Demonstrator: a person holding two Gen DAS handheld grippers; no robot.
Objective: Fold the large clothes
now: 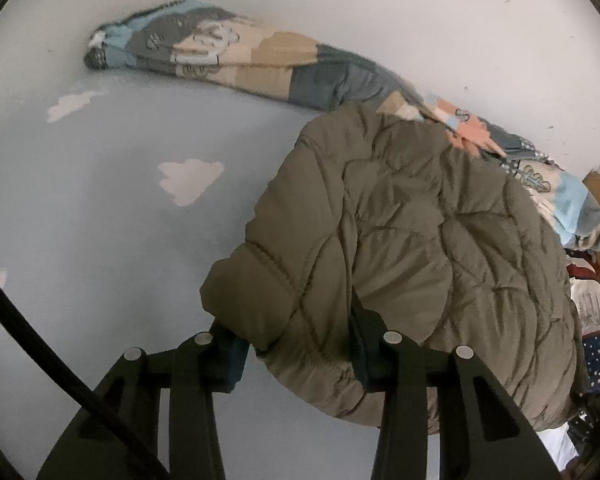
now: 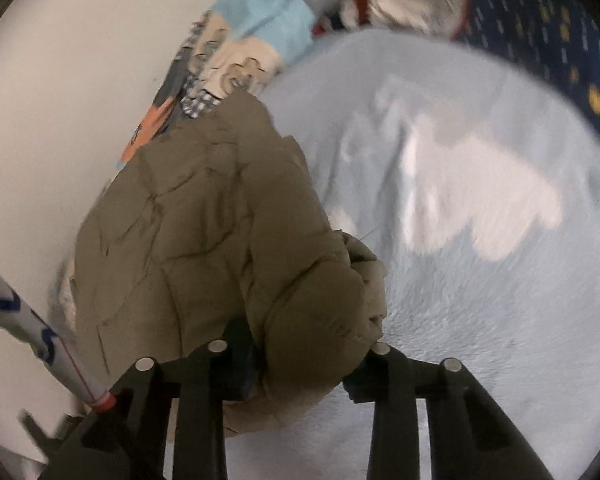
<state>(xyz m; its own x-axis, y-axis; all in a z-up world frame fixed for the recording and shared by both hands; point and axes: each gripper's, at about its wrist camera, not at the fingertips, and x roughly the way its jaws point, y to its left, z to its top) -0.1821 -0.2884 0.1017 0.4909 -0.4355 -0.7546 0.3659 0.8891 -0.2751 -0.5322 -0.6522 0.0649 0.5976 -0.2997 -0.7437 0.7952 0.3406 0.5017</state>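
Note:
An olive-green quilted puffer jacket (image 1: 420,220) lies bunched on a pale blue bed sheet with white clouds (image 1: 100,220). In the left wrist view my left gripper (image 1: 300,356) is shut on a thick fold at the jacket's near left edge, with padding bulging between the fingers. In the right wrist view the jacket (image 2: 200,220) fills the left half, and my right gripper (image 2: 300,364) is shut on a puffy cuffed end of it. The sheet (image 2: 480,280) spreads out to the right. How the jacket's underside lies is hidden.
A rolled patchwork blanket (image 1: 240,60) runs along the white wall behind the jacket, also visible as a blanket end (image 2: 240,40). A pile of other clothes (image 2: 540,20) sits beyond it. A black cable (image 1: 40,352) crosses low left. A white patterned tube (image 2: 32,328) slants in.

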